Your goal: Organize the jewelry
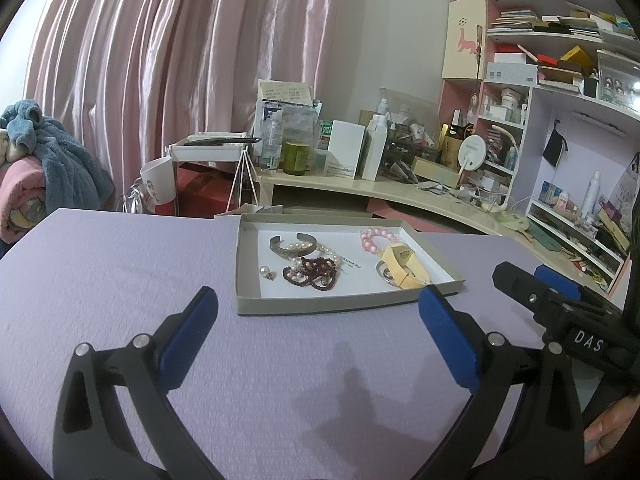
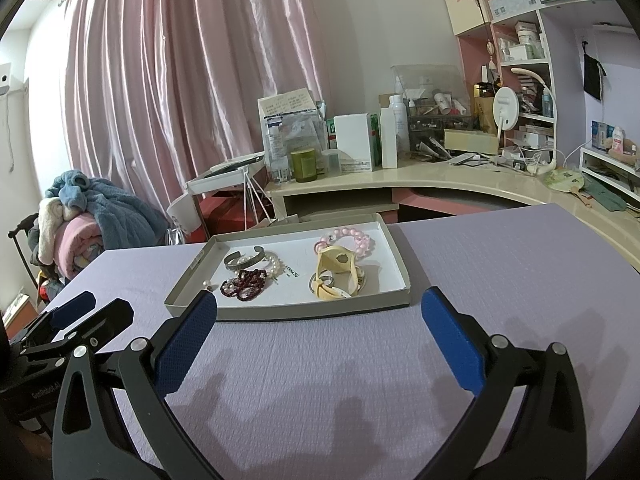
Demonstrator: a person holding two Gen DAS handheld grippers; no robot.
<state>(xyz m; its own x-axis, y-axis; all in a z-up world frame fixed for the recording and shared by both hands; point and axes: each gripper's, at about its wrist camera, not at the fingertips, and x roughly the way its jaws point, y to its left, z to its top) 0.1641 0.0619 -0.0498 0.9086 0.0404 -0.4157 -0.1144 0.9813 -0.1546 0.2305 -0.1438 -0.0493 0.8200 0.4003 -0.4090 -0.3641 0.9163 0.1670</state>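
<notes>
Both grippers were spread wide and held nothing: my left gripper and my right gripper hovered side by side over the lilac textured desk, short of the work. Just ahead of both sets of blue-padded fingers lay the shallow grey cardboard tray with a white floor, its near wall facing me.

Everything I could see of the jewelry sat inside that tray, nothing on the bare desk. Ahead and left of my right gripper were a silver open cuff bangle, a white pearl strand and a dark red beaded bracelet, all heaped and touching, with a loose pearl earring just beside them. Ahead and right lay a pink bead bracelet, a cream leather strap piece and a silver ring under it.

I judged the sorting barely begun: the pieces were gathered but tangled in two clumps, and separating them was still ahead.
</notes>
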